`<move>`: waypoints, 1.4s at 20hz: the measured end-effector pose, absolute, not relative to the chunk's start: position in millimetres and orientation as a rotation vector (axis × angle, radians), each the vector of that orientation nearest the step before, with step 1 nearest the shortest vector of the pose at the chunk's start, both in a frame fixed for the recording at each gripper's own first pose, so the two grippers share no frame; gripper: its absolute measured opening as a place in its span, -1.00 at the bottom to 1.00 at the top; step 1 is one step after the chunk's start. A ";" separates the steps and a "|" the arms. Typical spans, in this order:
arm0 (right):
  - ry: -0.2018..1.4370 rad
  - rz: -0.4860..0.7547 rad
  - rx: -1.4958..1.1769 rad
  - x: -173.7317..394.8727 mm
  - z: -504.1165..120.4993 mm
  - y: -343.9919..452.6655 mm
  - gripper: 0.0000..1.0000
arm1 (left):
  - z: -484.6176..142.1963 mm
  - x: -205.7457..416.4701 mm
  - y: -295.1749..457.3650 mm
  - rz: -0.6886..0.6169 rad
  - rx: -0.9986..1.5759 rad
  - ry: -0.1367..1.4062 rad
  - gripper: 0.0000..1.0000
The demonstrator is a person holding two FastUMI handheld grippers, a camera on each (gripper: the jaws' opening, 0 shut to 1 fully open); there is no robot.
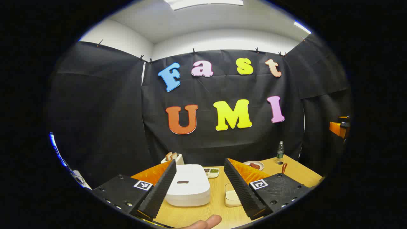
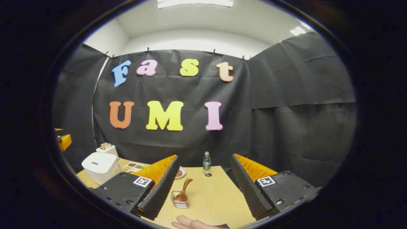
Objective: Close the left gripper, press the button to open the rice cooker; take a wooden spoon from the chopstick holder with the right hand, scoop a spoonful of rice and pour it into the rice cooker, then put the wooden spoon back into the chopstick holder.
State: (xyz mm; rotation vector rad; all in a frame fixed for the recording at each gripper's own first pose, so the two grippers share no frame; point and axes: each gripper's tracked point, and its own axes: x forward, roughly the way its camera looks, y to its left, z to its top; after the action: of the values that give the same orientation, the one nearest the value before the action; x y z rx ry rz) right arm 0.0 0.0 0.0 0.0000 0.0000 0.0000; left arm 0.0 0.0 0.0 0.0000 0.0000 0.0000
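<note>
Left tongs (image 1: 199, 190): released, lower centre, rice cooker (image 1: 188, 188) between fingers. Right tongs (image 2: 203, 190): released, lower centre; wooden spoon (image 2: 184, 190) upright in chopstick holder (image 2: 180, 201) on surface (image 2: 213, 194).

Both views look level across the table (image 1: 203, 210) toward the back wall, sharing the rice cooker (image 1: 188, 189).

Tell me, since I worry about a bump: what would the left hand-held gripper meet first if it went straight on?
Probably the white rice cooker, lid closed, lying between the open left hand-held gripper fingers; depth is unclear.
</note>
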 end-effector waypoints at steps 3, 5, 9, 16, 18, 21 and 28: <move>0.005 -0.004 0.000 2.9 -2.1 -1.7 1.00 | -3.9 -1.6 -1.5 -0.002 0.009 -0.007 0.91; 0.001 -0.004 0.003 4.1 -1.1 -0.7 1.00 | -8.3 -0.6 -1.6 0.004 0.018 -0.006 0.90; -0.001 0.006 0.027 6.3 -3.5 -1.4 1.00 | -11.3 3.5 -2.6 0.004 0.010 -0.003 0.91; 0.008 0.036 0.050 27.4 -12.8 3.5 1.00 | -10.0 15.2 9.1 0.082 -0.001 -0.027 0.90; 0.022 0.045 0.055 39.0 -17.3 3.9 1.00 | -11.6 22.8 12.4 0.104 -0.025 -0.026 0.90; 0.037 0.046 0.048 55.2 -21.3 3.0 1.00 | -20.5 33.0 14.6 0.087 -0.078 0.011 0.91; 0.042 0.046 0.034 78.0 -25.8 2.9 1.00 | -44.7 61.9 17.6 0.037 -0.126 0.147 0.48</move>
State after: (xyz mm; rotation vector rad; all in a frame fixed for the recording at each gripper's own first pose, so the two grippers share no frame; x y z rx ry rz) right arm 78.0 2.9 -25.8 0.0338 0.0421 0.0462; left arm 61.9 17.6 -44.7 -0.1260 0.1474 0.0367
